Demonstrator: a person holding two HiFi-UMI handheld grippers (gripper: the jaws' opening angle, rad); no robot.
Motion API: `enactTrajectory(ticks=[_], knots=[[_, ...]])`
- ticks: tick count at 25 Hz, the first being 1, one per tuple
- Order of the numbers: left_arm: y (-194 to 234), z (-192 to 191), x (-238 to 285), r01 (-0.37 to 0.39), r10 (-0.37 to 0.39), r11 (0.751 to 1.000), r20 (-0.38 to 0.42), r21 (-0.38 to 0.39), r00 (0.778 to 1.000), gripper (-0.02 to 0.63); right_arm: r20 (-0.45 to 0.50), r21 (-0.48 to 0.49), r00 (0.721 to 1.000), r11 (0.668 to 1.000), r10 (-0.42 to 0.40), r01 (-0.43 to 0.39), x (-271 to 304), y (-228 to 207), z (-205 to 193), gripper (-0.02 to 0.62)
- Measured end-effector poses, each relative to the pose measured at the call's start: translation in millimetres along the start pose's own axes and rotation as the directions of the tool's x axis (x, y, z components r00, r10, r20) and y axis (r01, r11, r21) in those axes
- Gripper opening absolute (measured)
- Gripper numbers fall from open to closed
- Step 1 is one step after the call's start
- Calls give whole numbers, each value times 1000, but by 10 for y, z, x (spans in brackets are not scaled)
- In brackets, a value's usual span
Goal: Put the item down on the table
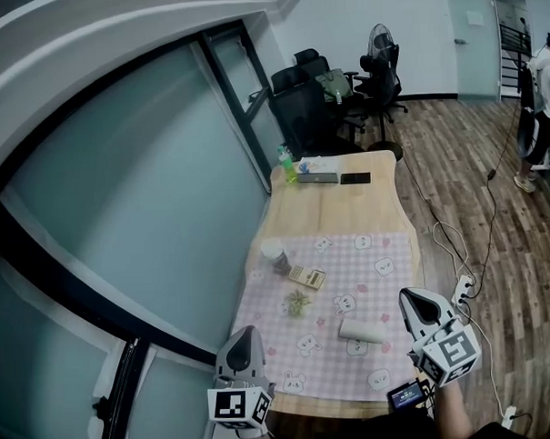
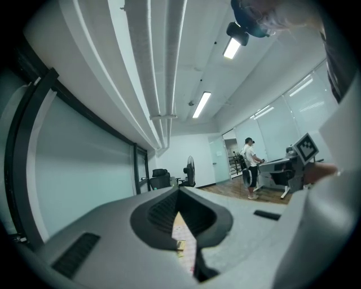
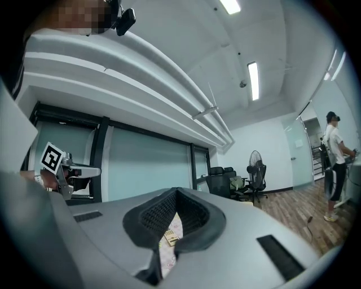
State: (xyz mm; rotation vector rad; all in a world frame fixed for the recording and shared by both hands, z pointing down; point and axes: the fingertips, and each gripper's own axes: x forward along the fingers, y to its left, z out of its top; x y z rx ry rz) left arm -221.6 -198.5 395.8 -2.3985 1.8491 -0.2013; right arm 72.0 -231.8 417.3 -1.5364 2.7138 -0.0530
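**Already down, it seems: the roll lies on the cloth, nearer to the right gripper**

Apparently neither gripper carries an item. The left gripper (image 1: pixel 246 333) and the right gripper (image 1: pixel 413 296) are both held level at the near edge of the pink checked cloth (image 1: pixel 385 246), which covers the near part of the long wooden bench (image 1: pixel 370 201). In each gripper view the fingers are pressed together and pinch nothing. Only a thin strip of the cloth shows through the notch between them.

Which thing the task means I can only judge; the short white roll (image 1: pixel 362 329) is the most likely. It lies flat on the near right part of the cloth, apart from both grippers. It is close beside the right gripper, on its inner side, and the left gripper is clearly farther away. Its long axis runs from side to side across the cloth, so it is crosswise to the line of the right fingers. If the roll is the item, the placing looks finished.
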Motion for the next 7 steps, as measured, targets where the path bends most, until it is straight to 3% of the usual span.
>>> enactTrajectory(ticks=[7], knots=[[-42, 30, -8, 2, -2, 1000, 3, 10, 1000, -1, 25, 25, 1000, 1000, -8, 7, -39, -33, 33, 17]])
